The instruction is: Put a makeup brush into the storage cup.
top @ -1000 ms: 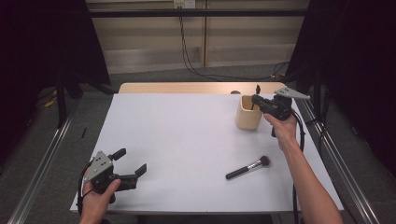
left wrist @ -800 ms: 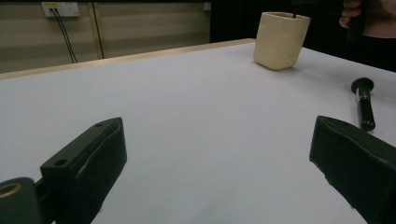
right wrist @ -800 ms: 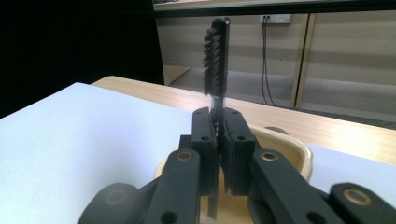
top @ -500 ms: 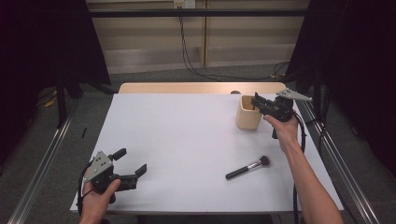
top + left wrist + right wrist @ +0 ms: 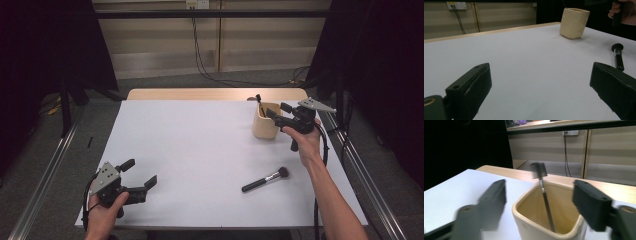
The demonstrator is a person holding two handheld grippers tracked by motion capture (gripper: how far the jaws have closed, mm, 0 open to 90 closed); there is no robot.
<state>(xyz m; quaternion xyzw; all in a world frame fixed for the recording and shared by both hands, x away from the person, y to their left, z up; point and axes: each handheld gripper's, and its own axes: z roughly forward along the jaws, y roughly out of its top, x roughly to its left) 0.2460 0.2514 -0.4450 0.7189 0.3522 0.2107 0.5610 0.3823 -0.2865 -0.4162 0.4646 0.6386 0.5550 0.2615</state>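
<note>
A beige cup [image 5: 265, 122] stands at the back right of the white table [image 5: 200, 150]. A thin comb-headed brush [image 5: 259, 101] leans upright inside it. My right gripper [image 5: 276, 110] hovers just right of the cup's rim. Its jaws have just been opening and now stand wide. In the right gripper view the thin brush [image 5: 541, 180] rises from the cup [image 5: 549, 220] between the jaws of my right gripper [image 5: 540, 186], touching neither pad. My left gripper [image 5: 140, 172] rests open at the front left with nothing between its jaws.
A black-handled makeup brush [image 5: 265, 180] lies on the table in front of the cup, and the left gripper view shows this makeup brush [image 5: 618, 56] near the cup [image 5: 574, 23]. Metal rails run along both sides of the table. Cables hang on the back wall.
The right gripper's jaws have opened from shut and let go of the thin brush, which now stands in the cup. The left gripper has not moved.
</note>
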